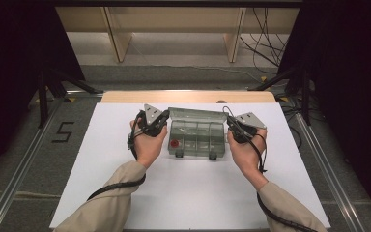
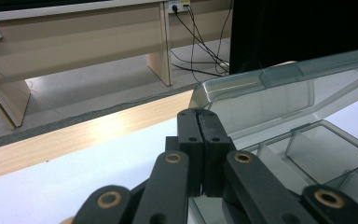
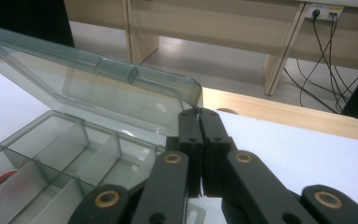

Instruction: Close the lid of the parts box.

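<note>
A clear grey plastic compartment box lies open in the middle of the white table, its lid raised at the back. A small red thing sits in its front left compartment. My left gripper is held just left of the box, jaws pressed together with nothing between them. My right gripper is held just right of the box, shut and empty too. In the left gripper view the shut gripper points past the lid's corner. In the right gripper view the shut gripper stands beside the lid, and the red thing shows at lower left.
The white sheet covers the table, with a wooden edge at the back. Beyond it are wooden bench legs and loose cables on the floor. Dark stands flank the table on both sides.
</note>
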The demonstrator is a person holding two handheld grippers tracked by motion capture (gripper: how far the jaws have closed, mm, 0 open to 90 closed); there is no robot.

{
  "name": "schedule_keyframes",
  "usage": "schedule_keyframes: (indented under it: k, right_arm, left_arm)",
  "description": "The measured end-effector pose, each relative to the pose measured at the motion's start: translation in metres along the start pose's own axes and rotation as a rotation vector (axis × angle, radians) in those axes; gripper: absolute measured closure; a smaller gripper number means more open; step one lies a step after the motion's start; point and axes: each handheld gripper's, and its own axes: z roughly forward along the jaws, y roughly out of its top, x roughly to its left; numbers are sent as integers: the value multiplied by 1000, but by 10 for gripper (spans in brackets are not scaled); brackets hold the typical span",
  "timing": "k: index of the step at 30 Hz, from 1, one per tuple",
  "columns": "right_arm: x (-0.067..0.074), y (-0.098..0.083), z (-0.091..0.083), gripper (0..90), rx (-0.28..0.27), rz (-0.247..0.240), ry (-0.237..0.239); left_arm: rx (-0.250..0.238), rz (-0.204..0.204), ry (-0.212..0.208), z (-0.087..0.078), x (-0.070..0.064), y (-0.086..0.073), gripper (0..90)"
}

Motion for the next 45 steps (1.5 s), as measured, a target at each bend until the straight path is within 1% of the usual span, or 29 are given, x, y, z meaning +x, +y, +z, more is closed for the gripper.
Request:
schedule_keyframes:
  k: [1, 2, 4, 5, 8, 10, 12, 13, 14, 15, 17, 21, 23, 26, 27, 28, 29, 31, 33, 35, 38, 39, 40, 41, 43, 45]
  right_arm:
    - [1, 0, 0, 894, 0, 6, -3]
    - [0, 0, 0, 894, 0, -3, -2]
    - [1, -1, -1, 894, 11, 4, 4]
    - [1, -1, -1, 894, 0, -10, -5]
    - [1, -2, -1, 894, 1, -12, -1]
    - [1, -2, -2, 894, 3, -6, 2]
    - [2, -3, -3, 894, 7, -12, 3]
    - [2, -3, -3, 894, 2, -11, 1]
    - [1, -3, -3, 894, 6, -22, -10]
    - [1, -4, -2, 894, -3, -21, -4]
    - [2, -4, -3, 894, -2, -20, -2]
    - [2, -5, -3, 894, -1, -21, 1]
    - [2, -5, -4, 894, 2, -23, 1]
    - [2, -5, -5, 894, 14, -12, 12]
    - [3, -5, -5, 894, 12, -12, 10]
    - [2, -6, -4, 894, -1, -24, -2]
    - [2, -5, -5, 894, 14, -21, -5]
    - [3, -6, -6, 895, 16, -19, -3]
    - [2, -6, -6, 895, 12, -29, -4]
    - [2, -7, -6, 896, 9, -29, 7]
    - [3, -9, -5, 900, 17, -33, 8]
    - [4, -9, -5, 900, 28, -41, 17]
    - [5, -10, -4, 900, 21, -35, 16]
    - [7, -10, -4, 900, 29, -31, 23]
    - [7, -10, -3, 900, 25, -41, 14]
    - [6, -10, -4, 900, 30, -41, 13]
  left_arm:
    - [-1, -2, 0, 0, 0, 0, 889]
    - [-1, 1, 0, 0, 0, -1, 888]
    - [-3, 4, 1, -1, -1, -1, 888]
    - [-5, 4, 2, -1, -1, -2, 889]
    - [-7, 2, 4, -1, -1, -3, 889]
    - [-5, 7, 5, -2, -2, -3, 889]
    - [-2, 0, 0, -2, -3, -4, 889]
    - [-3, 4, 2, -2, -3, -4, 890]
    - [-3, 3, 4, -3, -3, -5, 890]
    - [-2, 6, 4, -3, -3, -5, 891]
    - [-7, 11, 5, -3, -3, -6, 891]
    - [-5, 4, -5, -4, -3, -8, 891]
    - [-3, 12, -4, -5, -3, -8, 891]
    - [-7, 10, -4, -5, -3, -9, 892]
    - [-7, 11, -5, -5, -3, -9, 892]
    - [-6, 10, -5, -5, -3, -9, 892]
    - [-5, 10, -6, -6, -4, -10, 893]
    - [-3, 12, -7, -6, -4, -10, 892]
    - [-4, 13, -7, -6, -4, -11, 892]
    - [-5, 13, -7, -7, -4, -11, 892]
    - [-4, 17, -5, -7, -4, -11, 892]
    - [-2, 15, -6, -7, -4, -11, 892]
    - [-2, 9, -6, -7, -4, -11, 892]
    - [1, 9, -7, -7, -4, -11, 892]
    - [2, 12, -5, -7, -4, -12, 892]
    - [1, 9, -6, -7, -4, -12, 893]
